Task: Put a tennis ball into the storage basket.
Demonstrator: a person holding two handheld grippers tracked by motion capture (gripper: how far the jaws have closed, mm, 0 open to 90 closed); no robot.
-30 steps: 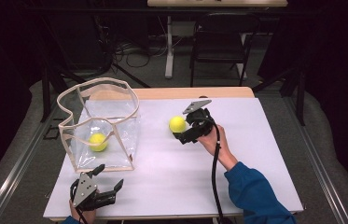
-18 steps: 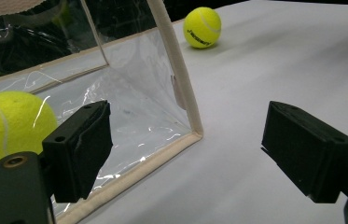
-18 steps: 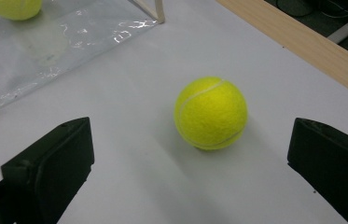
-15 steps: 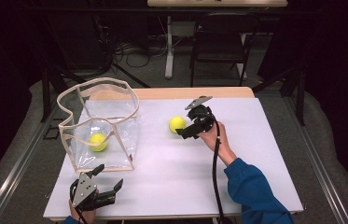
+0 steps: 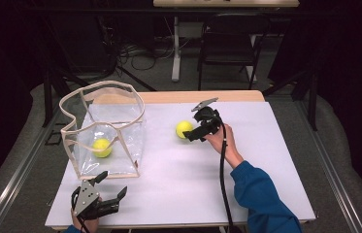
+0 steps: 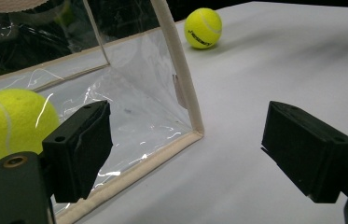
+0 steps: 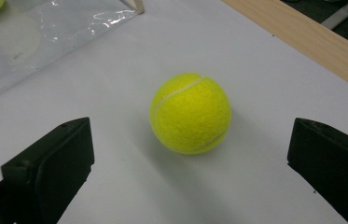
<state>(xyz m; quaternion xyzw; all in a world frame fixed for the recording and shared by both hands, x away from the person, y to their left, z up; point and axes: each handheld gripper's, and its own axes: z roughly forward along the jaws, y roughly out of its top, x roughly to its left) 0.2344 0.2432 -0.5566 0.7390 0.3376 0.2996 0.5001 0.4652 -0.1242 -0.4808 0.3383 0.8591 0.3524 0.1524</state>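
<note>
Left tongs (image 5: 113,201) idle agape at the tabletop's (image 5: 178,189) near edge; right tongs (image 7: 185,172) spread wide behind the loose tennis ball (image 7: 191,113) mid-tabletop; advance until both pads straddle its middle, then close gently, lest it roll; clear bag (image 5: 106,131) waits leftward.

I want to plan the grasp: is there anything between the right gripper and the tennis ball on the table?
Nothing visible. The right gripper has its jaws open on either side of the tennis ball, with only bare white table between them.

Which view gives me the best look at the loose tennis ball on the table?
The right gripper view: the tennis ball sits large and unobstructed between the open jaws. The high view shows it small beside the right tool; the left gripper view shows it far off.
</note>
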